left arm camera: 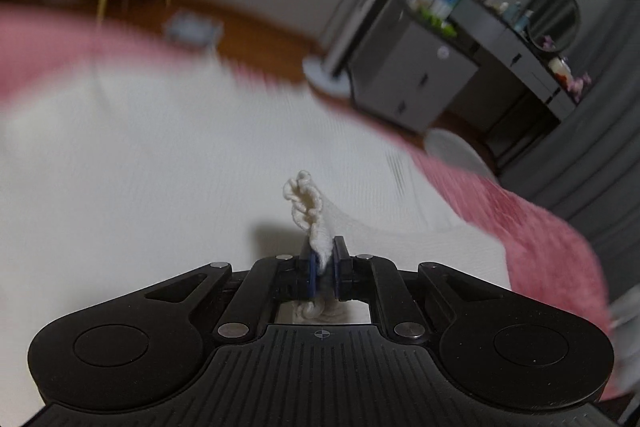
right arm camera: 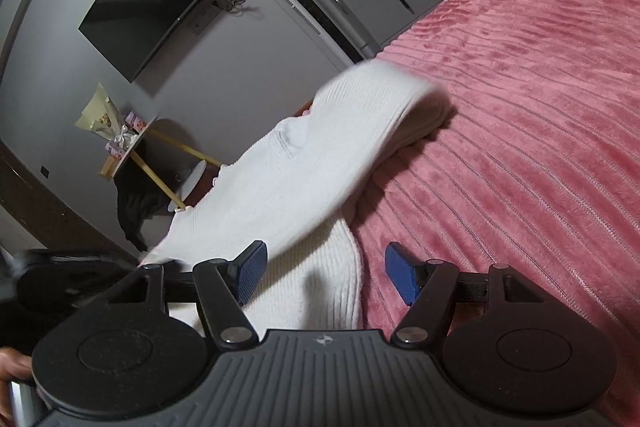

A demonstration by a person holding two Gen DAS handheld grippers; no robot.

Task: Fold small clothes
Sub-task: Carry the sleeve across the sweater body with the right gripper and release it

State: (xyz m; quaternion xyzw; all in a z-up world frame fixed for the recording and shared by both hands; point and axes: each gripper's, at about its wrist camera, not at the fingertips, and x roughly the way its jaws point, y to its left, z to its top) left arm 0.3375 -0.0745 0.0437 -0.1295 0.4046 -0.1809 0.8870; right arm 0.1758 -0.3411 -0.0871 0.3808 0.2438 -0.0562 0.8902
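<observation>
While the left gripper (left arm camera: 325,269) is clenched on a scalloped edge of the white knit garment (left arm camera: 180,155), the cloth rises out of its blue pads in a small bunched tuft, and the rest spreads away far and left over the pink bedspread (left arm camera: 532,227). The left wrist view is smeared with motion blur, so the garment's outline there is hard to read.

From the right wrist view, the right gripper (right arm camera: 326,273) stands released, its 2 blue pads (right arm camera: 249,273) wide apart and holding nothing. The garment (right arm camera: 280,183) lies partly lifted: a rounded fold of it arcs up toward the far right above the bedspread (right arm camera: 520,147), and a flatter ribbed part sits near, passing between and under the open fingers, its curved edge just left of the right pad.

This looks like a fold being carried across by 1 corner only. To do it well, I would keep the lifted edge taut and low so the knit does not sag or twist. The free right gripper could pin the near ribbed part or take a 2nd corner, which would keep the crease straight. A thin pinch on loose trim may slip, so a slow, level carry seems wise.
</observation>
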